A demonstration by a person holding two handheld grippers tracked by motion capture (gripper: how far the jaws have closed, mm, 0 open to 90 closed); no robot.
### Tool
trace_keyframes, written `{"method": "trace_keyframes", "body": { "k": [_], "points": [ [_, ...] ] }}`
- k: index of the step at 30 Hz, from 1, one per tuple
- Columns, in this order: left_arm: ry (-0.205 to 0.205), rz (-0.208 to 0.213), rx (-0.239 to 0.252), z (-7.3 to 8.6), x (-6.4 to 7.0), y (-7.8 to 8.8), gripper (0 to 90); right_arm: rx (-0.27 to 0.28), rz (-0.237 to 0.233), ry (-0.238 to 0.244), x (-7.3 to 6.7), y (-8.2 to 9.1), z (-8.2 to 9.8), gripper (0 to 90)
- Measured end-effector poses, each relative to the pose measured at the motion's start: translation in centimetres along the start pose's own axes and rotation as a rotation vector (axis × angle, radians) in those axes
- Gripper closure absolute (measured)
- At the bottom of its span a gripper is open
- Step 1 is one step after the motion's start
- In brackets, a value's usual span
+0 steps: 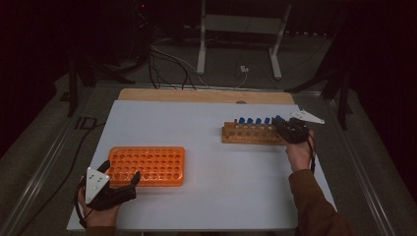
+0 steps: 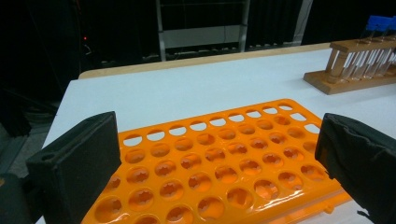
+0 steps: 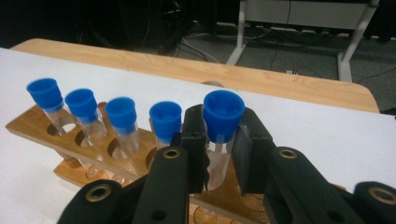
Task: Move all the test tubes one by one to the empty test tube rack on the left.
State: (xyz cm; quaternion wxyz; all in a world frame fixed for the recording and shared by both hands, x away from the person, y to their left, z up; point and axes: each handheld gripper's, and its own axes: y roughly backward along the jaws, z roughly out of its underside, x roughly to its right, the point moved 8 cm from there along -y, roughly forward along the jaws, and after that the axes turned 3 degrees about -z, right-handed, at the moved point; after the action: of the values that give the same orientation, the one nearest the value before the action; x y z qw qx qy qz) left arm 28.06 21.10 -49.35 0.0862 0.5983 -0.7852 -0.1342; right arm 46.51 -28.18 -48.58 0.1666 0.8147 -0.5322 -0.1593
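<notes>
My right tongs [image 3: 219, 154] are clamped on the rightmost blue-capped tube [image 3: 220, 126], which stands upright in the wooden rack [image 1: 248, 133] at the far right of the tabletop [image 1: 206, 147]. The orange rack [image 1: 146, 164] lies near left, between my spread left tongs [image 2: 215, 168], so any lift goes straight up.

We read the high view as dim overall: the room behind the far edge of the surface [image 1: 206, 147] falls to near black, and the white top renders grey with soft shadows and no glare. We note mild softness and low detail throughout. In the left claw view, the orange rack [image 2: 219, 158] shows small glossy highlights, and the near pads are blurred. In the right claw view, the blue caps [image 3: 223, 114] are sharp.
</notes>
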Motion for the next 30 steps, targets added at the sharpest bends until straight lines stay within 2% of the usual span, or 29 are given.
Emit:
{"method": "trace_keyframes", "body": {
  "k": [10,18,23,26,30],
  "points": [
    [0.001,0.001,-0.002,0.0,0.0,0.0,0.8,0.032,-0.005,-0.002,0.0,1.2,-2.0,77.0],
    [-0.007,0.005,-0.009,0.1,0.1,-0.1,0.8,0.048,-0.017,0.025,-0.3,2.2,-3.7,77.0],
    [-0.011,0.012,-0.019,0.2,0.4,-0.3,0.8,0.059,-0.046,0.035,-0.8,3.0,-4.4,77.1],
    [-0.014,0.024,-0.023,0.2,0.6,-0.4,0.8,0.053,-0.064,0.040,-1.2,3.2,-4.5,77.0],
    [0.017,0.066,-0.025,0.0,1.2,-0.7,0.8,0.042,-0.089,0.043,-1.7,3.5,-4.2,77.0]
  ]
}}
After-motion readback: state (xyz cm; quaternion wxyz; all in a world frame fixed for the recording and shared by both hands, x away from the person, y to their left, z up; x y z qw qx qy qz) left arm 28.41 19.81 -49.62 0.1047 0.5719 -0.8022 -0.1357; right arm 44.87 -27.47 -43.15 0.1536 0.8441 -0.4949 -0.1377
